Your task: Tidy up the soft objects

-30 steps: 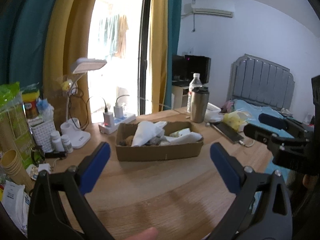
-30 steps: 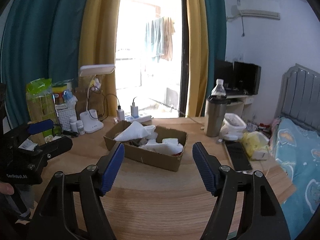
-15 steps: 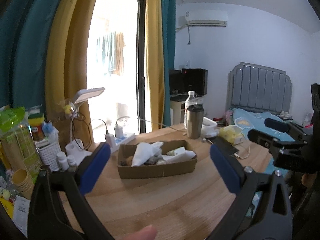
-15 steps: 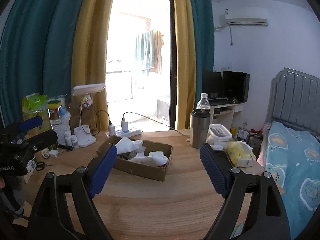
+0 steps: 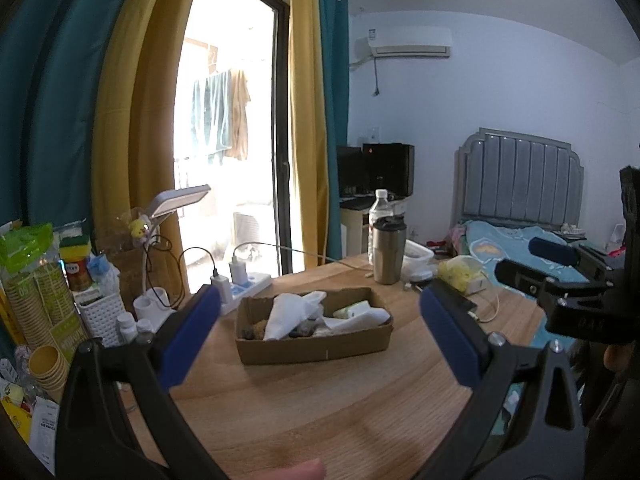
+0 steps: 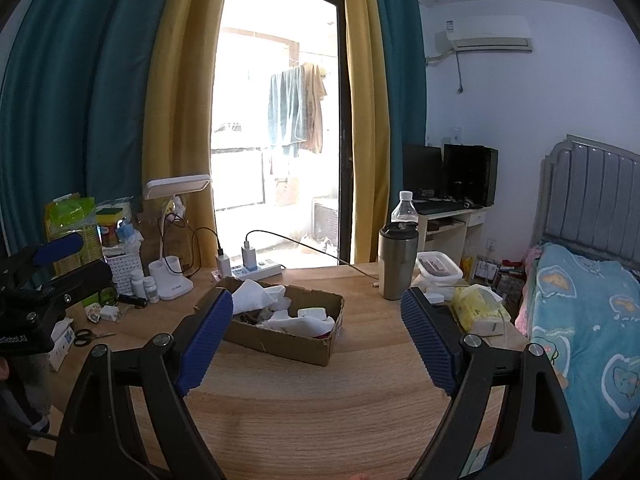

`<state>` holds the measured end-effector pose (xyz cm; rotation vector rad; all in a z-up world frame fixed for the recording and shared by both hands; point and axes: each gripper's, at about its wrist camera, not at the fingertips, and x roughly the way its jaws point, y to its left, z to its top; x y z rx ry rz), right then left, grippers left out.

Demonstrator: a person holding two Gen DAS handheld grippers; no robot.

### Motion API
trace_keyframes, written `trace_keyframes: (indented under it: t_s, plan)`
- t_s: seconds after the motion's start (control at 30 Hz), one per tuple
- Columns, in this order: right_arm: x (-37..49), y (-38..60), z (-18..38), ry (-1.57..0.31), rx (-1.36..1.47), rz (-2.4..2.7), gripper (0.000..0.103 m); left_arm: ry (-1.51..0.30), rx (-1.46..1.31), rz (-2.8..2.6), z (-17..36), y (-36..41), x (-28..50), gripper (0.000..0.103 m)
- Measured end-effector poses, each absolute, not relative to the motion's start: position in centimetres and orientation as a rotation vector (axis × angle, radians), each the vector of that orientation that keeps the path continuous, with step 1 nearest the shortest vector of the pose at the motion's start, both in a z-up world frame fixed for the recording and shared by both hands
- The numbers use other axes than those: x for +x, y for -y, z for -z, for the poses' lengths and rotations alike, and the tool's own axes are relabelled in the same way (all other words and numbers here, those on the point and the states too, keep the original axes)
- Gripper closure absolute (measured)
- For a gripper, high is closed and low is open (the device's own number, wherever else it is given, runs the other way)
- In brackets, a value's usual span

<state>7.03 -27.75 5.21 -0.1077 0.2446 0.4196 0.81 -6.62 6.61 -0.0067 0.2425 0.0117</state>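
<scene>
A shallow cardboard box (image 5: 316, 346) stands on the wooden table (image 5: 320, 408), holding white cloths (image 5: 286, 314) and other small soft items. It also shows in the right wrist view (image 6: 288, 340). My left gripper (image 5: 320, 336) is open and empty, held above the table short of the box. My right gripper (image 6: 316, 340) is open and empty, also back from the box. Each gripper shows at the edge of the other's view.
A steel tumbler (image 6: 397, 264) and water bottle (image 6: 405, 208) stand behind the box. A yellow tissue pack (image 6: 478, 312), a power strip (image 6: 256, 268), a desk lamp (image 6: 172, 240), pill bottles and paper cups crowd the left and back. A bed (image 6: 580, 312) lies right.
Both grippers have risen and pulled back from the box, which now looks smaller and farther away. Both jaws stay open and empty.
</scene>
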Motion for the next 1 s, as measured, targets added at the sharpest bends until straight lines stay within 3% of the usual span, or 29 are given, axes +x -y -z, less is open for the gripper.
trace_keyframes:
  t_s: [1.0]
  plan:
    - [6.94,28.13,-4.96,-0.254,-0.115,-0.426,0.014,-0.263,-0.019,-0.005,-5.93,7.06,0.89,0.002]
